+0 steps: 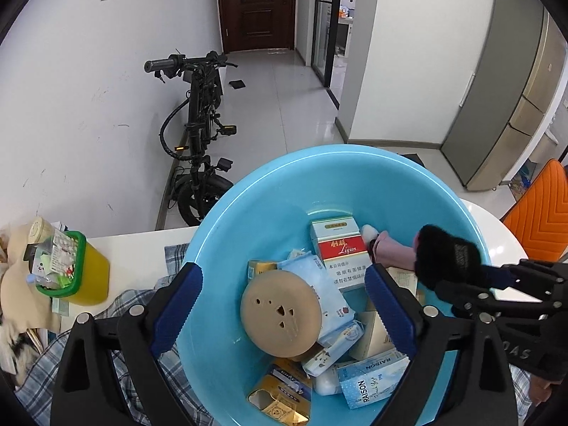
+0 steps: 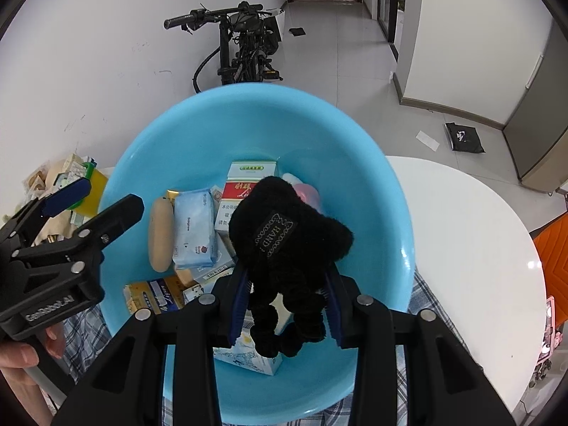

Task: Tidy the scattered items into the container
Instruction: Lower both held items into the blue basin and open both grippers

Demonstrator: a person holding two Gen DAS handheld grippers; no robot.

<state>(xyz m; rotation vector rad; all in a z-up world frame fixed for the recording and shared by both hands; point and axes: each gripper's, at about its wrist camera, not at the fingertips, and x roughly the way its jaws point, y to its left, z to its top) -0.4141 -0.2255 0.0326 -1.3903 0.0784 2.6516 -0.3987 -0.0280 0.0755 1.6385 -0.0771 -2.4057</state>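
Observation:
A light blue basin [image 1: 248, 206] [image 2: 177, 135] stands on a white table and holds several items: a red-and-white cigarette pack [image 1: 339, 245] [image 2: 238, 191], a round tan disc [image 1: 280, 314] [image 2: 161, 236], tissue packs [image 2: 195, 234] and small boxes. My right gripper [image 2: 287, 294] is shut on a black fuzzy hair tie [image 2: 287, 234] and holds it above the basin; it also shows in the left wrist view [image 1: 445, 257]. My left gripper [image 1: 284, 305] is open and empty over the basin's near rim.
A yellow bin with a green rim [image 1: 78, 266], stuffed with packets, stands at the left of the table. Plaid cloth [image 1: 117, 305] lies under the basin. An orange chair [image 1: 539, 213] is at the right. A black bicycle [image 1: 198, 124] leans on the wall behind.

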